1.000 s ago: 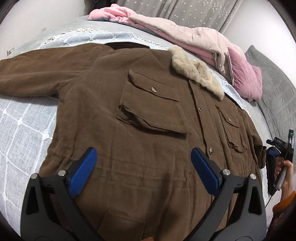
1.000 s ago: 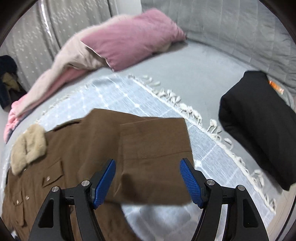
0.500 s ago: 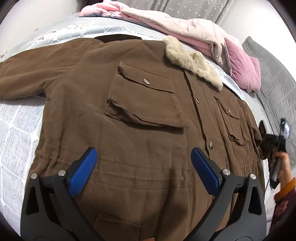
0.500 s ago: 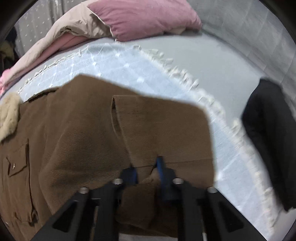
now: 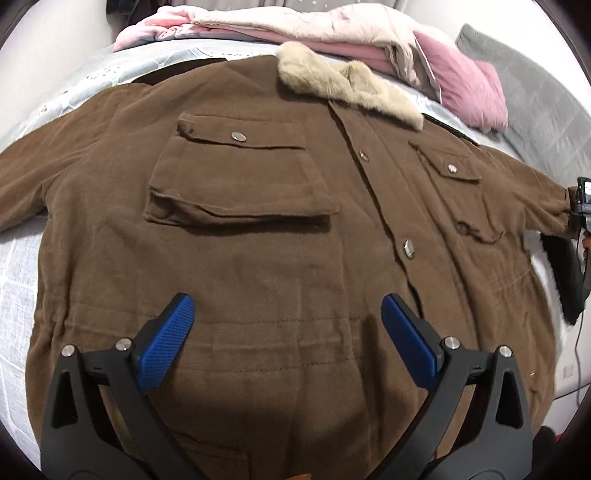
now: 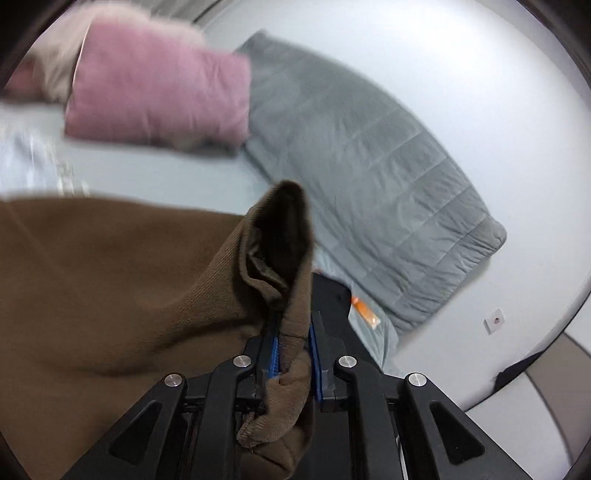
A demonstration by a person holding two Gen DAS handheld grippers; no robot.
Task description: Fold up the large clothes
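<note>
A large brown jacket with a beige fur collar lies front up on the bed, buttoned, with flap pockets. My left gripper is open and empty, just above the jacket's lower front. My right gripper is shut on the cuff of the jacket's right-hand sleeve and holds it lifted off the bed. In the left wrist view the right gripper shows at the far right edge, at the end of the stretched sleeve.
A pink pillow and pink and cream bedding lie behind the jacket. A grey quilt lies to the right, a black garment under the lifted sleeve. The bed has a pale checked cover.
My right gripper shut on the sleeve cuff and lifted it, pulling the sleeve out to the right. My left gripper moved closer over the jacket's front, still open.
</note>
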